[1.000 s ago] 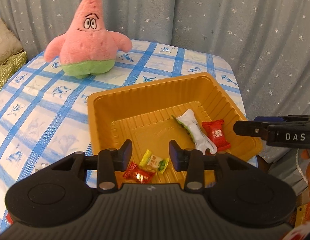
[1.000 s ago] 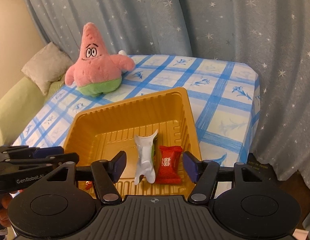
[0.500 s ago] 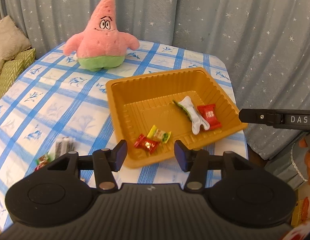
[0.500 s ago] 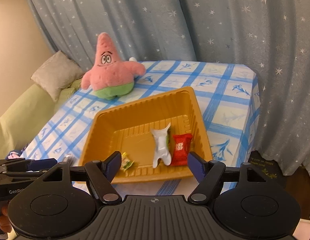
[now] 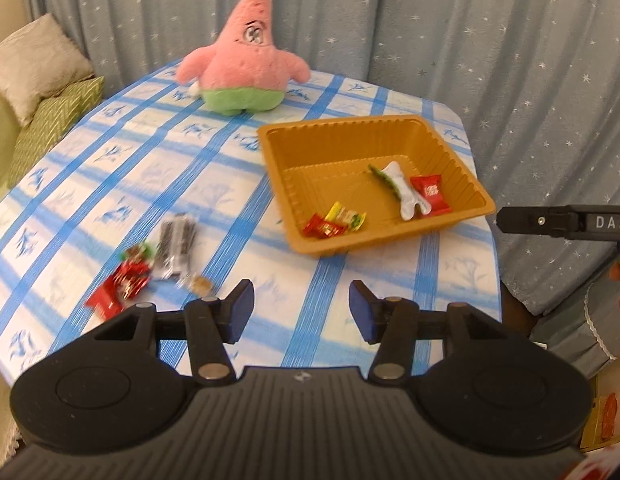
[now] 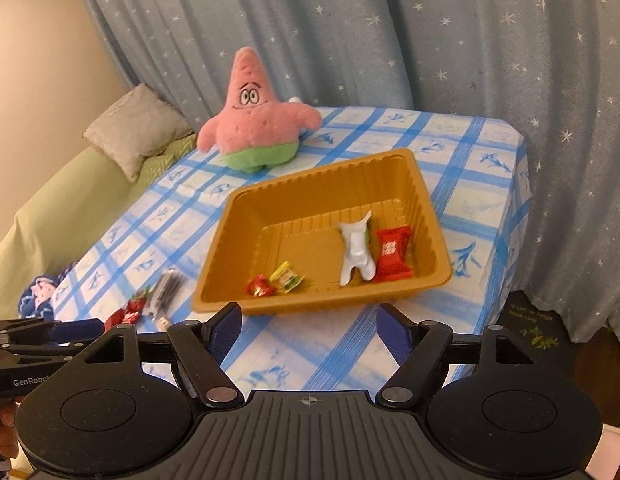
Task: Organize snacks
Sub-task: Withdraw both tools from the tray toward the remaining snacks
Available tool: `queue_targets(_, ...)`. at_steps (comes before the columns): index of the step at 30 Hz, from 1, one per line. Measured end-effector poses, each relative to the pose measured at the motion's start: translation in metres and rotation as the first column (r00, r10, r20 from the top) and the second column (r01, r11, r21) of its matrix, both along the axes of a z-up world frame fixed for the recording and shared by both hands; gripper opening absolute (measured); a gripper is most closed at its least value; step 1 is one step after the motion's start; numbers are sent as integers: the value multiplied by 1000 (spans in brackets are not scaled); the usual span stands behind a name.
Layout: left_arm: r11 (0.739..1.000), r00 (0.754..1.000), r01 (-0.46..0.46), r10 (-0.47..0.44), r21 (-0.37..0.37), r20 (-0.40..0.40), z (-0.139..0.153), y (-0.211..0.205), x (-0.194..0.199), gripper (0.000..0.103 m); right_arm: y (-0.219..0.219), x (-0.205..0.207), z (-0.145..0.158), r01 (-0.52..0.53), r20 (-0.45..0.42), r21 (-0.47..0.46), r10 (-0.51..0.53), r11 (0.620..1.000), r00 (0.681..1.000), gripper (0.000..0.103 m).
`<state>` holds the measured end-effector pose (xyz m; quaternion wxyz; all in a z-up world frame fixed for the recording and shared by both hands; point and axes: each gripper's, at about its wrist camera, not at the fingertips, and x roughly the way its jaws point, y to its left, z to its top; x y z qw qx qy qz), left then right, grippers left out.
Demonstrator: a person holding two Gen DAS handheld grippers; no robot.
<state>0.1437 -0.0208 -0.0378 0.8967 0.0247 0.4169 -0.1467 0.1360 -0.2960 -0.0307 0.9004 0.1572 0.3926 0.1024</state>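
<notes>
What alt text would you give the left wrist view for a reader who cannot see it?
The open, empty left gripper hangs over a blue-checked table, facing an orange tray that holds four wrapped snacks. More snacks lie loose on the cloth to the tray's left, and a pink star plush sits at the far edge before a starry curtain.

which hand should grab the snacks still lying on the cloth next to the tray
Left, probably. The loose snacks lie just ahead and left of the left gripper, whose jaws are open and empty. The right gripper, also open, faces the tray, with those snacks off to its far left.
</notes>
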Motion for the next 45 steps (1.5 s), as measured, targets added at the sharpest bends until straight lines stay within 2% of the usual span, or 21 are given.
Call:
queue_targets(21,984,983,-179,179,10,-37,-11,72,-55,49,79,-26,-11,-187,-43,14,187,982,981,74)
queue_targets(34,970,969,-241,242,20,-59,-19,103,-56,49,142,-21,-35,-317,-76,23,318,948,945,74)
queue_targets(45,962,960,-272,272,6,-69,-27,125,-40,49,183,-4,-50,-358,-62,0,357,934,932,74)
